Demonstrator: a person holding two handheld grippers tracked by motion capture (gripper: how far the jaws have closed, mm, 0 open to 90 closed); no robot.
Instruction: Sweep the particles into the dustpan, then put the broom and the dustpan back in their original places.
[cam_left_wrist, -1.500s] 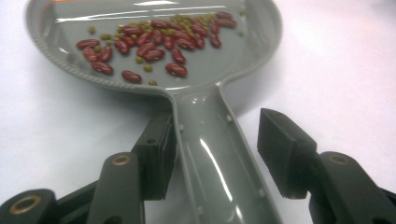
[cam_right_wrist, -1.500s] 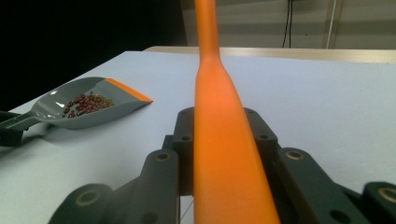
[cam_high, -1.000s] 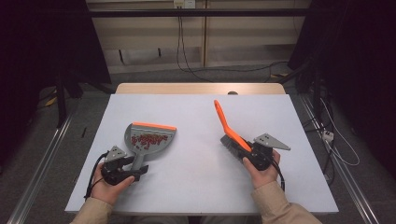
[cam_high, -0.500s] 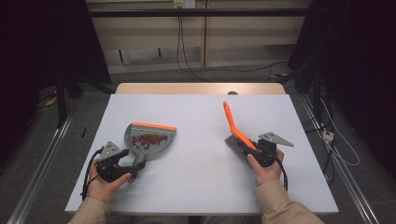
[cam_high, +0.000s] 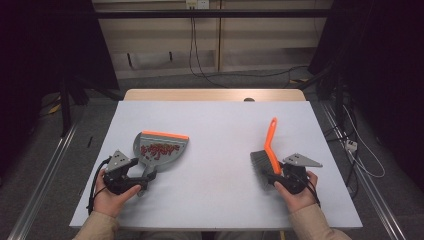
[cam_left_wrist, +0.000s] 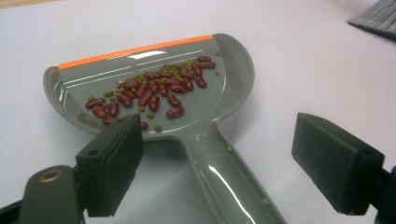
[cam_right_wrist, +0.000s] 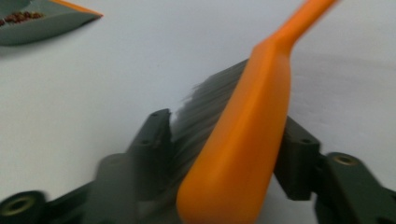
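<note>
High view, sweeping judged essentially finished: my left tongs and my right tongs rest low on the pale, matte desk, well apart, each with its tool just ahead of it. Ahead of my left tongs lies the dustpan, a glossy grey moulded-plastic scoop with a rounded back wall, a straight orange lip at the far edge and a tapering ribbed handle that runs back between my jaws. In the left gripper view the two black rubbery pads stand wide on either side of that handle without pressing on it, so these tongs are released. The beans, smooth dark-red kidney shapes mixed with small round green ones, sit gathered in the pan; I see none loose on the desk, so collection looks complete. At my right tongs is the brush, a smooth orange plastic body narrowing to a slim handle that points away from me, with a dense tuft of fine grey bristles on its left flank. In the right gripper view, which is blurred, the jaws have just been opening with the brush head between them, and the pads appear to stand off it: released. What remains, by my judgement, is drawing both tongs clear, or emptying the pan.
</note>
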